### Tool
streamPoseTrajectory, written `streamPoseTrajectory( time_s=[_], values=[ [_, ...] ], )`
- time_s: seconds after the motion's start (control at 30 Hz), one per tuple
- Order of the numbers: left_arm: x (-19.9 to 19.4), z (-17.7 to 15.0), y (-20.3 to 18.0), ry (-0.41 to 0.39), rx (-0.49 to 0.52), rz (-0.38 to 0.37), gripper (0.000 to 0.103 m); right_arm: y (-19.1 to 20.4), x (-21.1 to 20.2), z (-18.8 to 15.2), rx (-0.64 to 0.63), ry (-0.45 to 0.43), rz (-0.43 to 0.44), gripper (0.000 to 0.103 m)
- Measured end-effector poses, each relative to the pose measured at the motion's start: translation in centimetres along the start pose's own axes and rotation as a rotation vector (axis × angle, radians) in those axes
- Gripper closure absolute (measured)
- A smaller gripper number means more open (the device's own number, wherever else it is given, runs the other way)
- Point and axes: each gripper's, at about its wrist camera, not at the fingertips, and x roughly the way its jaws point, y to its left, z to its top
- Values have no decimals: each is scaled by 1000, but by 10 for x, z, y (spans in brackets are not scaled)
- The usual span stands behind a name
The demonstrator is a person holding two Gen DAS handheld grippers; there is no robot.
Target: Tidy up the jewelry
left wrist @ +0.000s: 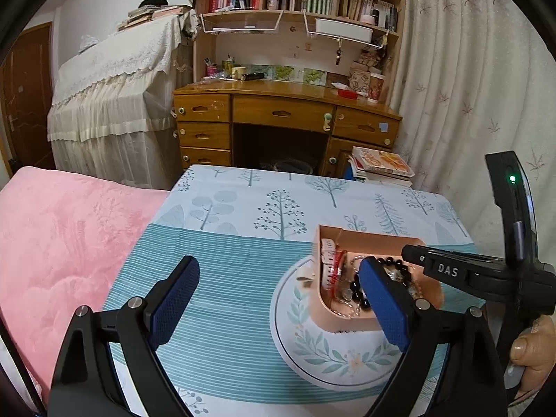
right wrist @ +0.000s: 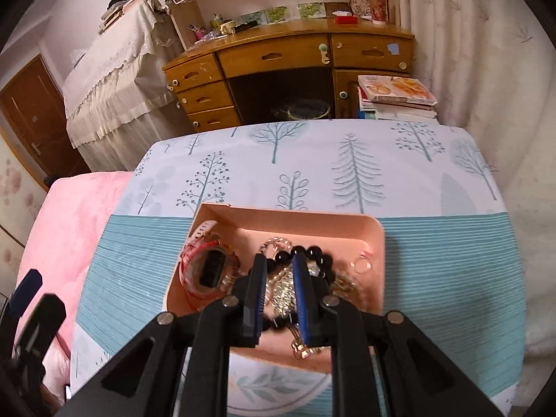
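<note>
Over on the left, the pink blanket (left wrist: 62, 243) lies against the table's left edge, and the left gripper (left wrist: 278, 299) hangs above the striped tablecloth (left wrist: 222, 264) with its blue-padded fingers (left wrist: 173, 299) spread wide, nothing between them. Its right finger crosses in front of the pink tray (left wrist: 347, 323) in the left wrist view.

Moving to the middle: that tray sits on a white plate with a leaf pattern (left wrist: 333, 354), toward the table's near edge and right of centre. Inside the tray, at its left end, there's a watch with a dark face (right wrist: 210, 272) wrapped in a red cord (right wrist: 189, 260). Next, a string of black beads (right wrist: 312, 255) curls over a heap of gold and silver chains (right wrist: 281, 295), and a small ring (right wrist: 361, 266) lies near the tray's right wall.

Now the right gripper (right wrist: 279, 260): it's tipped down into the tray, fingers (right wrist: 300, 295) drawn nearly together, a narrow gap left, tips right at the black beads. Whether they actually pinch a bead or a chain, I can't tell. A hand (left wrist: 531, 347) holds that gripper's handle at the far right.
</note>
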Motion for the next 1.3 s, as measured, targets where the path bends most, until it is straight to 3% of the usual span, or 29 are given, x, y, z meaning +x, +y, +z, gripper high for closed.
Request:
streamPoseTrajectory(
  time_s=[0.03, 0.37, 0.7, 1.0, 1.17, 1.3],
  values=[
    [-2, 0, 0, 5, -2, -9, 0, -1, -6, -1, -2, -8, 4, 86],
    [-34, -10, -10, 38, 3, -50, 1, -5, -67, -35, -28, -55, 38, 85],
    [-81, -46, -29, 49, 62, -46, 1, -5, -116, -91, -34, -84, 63, 83],
    [-103, -83, -34, 113, 46, 32, 1, -1, -145, -141, -44, -146, 21, 59],
    [-114, -95, -30, 149, 9, 25, 1, -2, -163, -153, 5, -156, 97, 50],
    [-128, -97, -28, 113, 2, 52, 1, 7, -175, -162, 0, -168, 121, 46]
  ],
)
